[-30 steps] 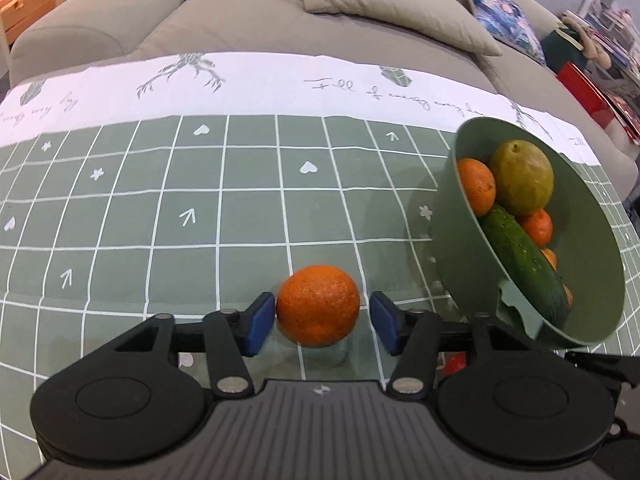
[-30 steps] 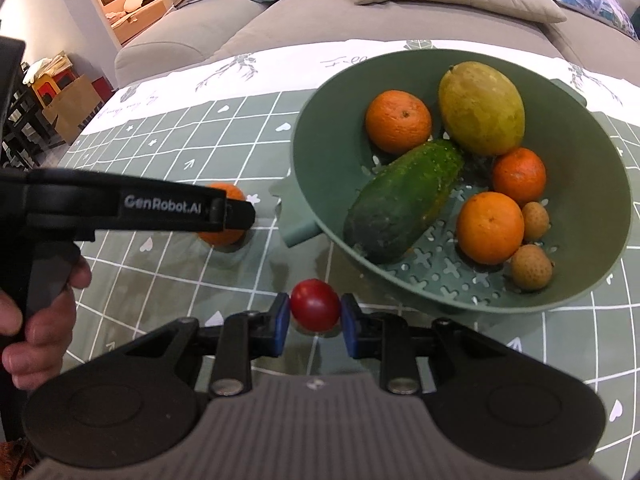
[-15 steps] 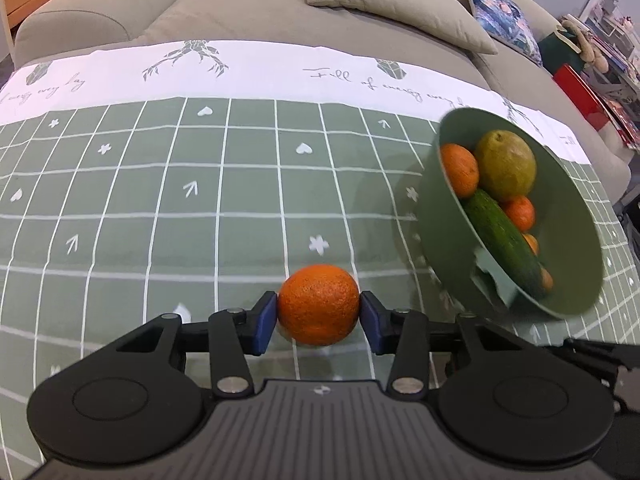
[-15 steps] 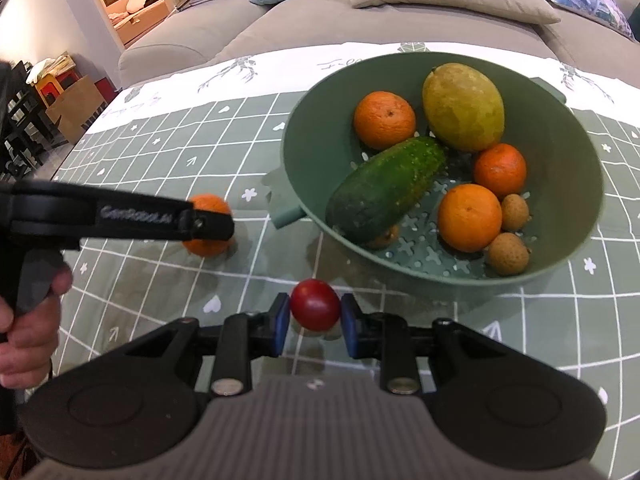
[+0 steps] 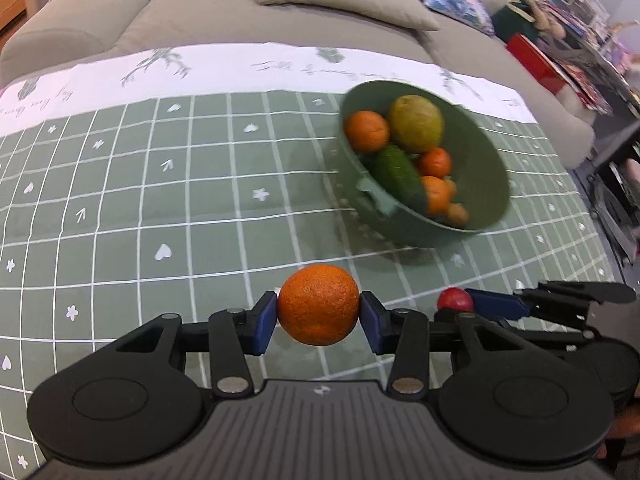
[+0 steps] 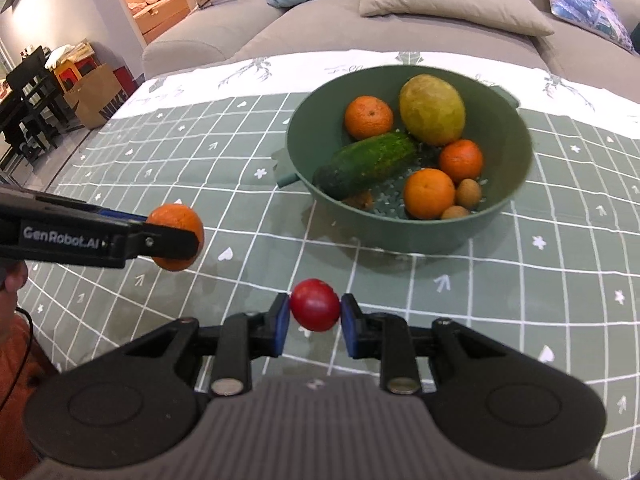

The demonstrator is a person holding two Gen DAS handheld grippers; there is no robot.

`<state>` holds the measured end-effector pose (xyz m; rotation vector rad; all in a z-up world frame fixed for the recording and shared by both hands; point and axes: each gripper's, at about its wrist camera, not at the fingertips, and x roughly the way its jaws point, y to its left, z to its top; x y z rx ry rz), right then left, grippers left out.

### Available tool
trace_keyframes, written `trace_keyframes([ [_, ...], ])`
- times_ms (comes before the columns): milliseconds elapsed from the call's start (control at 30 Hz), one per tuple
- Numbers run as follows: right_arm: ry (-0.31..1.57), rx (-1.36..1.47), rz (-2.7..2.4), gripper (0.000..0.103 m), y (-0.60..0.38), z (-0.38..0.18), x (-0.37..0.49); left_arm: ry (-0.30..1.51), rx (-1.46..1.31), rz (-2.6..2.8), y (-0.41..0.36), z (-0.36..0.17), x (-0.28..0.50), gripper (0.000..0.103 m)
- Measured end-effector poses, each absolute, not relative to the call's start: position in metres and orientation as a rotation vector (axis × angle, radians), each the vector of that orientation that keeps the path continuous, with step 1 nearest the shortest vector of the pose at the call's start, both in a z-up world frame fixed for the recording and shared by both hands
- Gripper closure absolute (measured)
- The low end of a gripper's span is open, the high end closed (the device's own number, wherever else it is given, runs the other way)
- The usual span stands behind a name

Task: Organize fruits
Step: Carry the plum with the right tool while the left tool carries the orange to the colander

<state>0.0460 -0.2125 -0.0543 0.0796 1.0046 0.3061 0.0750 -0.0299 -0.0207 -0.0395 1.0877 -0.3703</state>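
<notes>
My left gripper (image 5: 319,316) is shut on an orange (image 5: 319,304), held above the green checked tablecloth (image 5: 160,200). In the right wrist view the same orange (image 6: 176,220) hangs at the left, in the left gripper (image 6: 172,240). My right gripper (image 6: 314,320) is shut on a small red tomato (image 6: 315,305), also lifted off the cloth. That tomato (image 5: 454,300) shows at the right of the left wrist view. Ahead stands a green colander bowl (image 6: 516,184) with several oranges, a cucumber (image 6: 364,164), a yellow-green mango (image 6: 432,109) and small brown fruits.
A grey sofa (image 6: 304,28) with cushions runs along the table's far edge. Chairs and a paper bag (image 6: 96,96) stand on the floor at the far left. A person's hand (image 6: 12,280) holds the left gripper.
The left jaws have closed on the orange and lifted it off the cloth. Both grippers have risen and pulled back, so the bowl looks smaller and farther away.
</notes>
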Motion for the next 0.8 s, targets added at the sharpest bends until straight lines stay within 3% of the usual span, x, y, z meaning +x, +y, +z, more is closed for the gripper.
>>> trace_keyframes([
  [400,0.9,0.057,0.291,0.08,-0.247,-0.004,0.034,0.985,0.015,-0.481,-0.073,0.03,0.074,0.053],
  [800,0.845,-0.039,0.286,0.08,-0.271,0.02,0.069,0.959,0.026,-0.558,-0.117,0.047,0.121,0.053],
])
